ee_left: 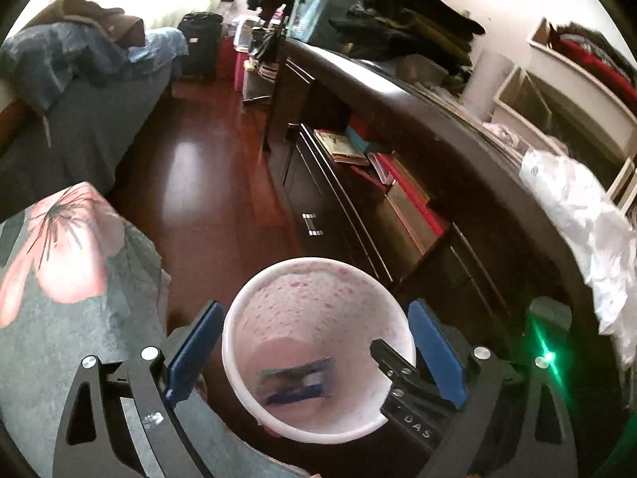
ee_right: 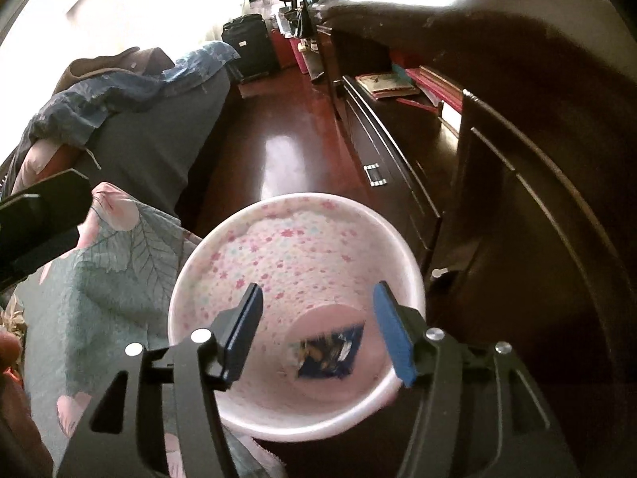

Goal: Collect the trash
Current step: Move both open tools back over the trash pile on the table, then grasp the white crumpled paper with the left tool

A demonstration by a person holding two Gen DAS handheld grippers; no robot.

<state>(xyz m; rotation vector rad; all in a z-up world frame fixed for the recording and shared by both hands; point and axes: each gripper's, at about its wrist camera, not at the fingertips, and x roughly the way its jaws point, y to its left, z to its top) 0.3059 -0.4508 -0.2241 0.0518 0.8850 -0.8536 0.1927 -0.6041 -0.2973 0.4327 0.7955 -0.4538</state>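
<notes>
A white waste bin with a pink flower pattern stands on the floor below both grippers; it also shows in the right wrist view. A blue snack wrapper lies at its bottom, also seen in the left wrist view. My left gripper is open, its blue pads either side of the bin's rim. My right gripper is open and empty just above the bin's mouth. The right gripper's finger reaches over the bin's rim in the left wrist view.
A dark wooden dresser runs along the right, with books in an open shelf and crumpled white plastic on top. A floral blanket lies at the left. A bed and a black suitcase stand farther back.
</notes>
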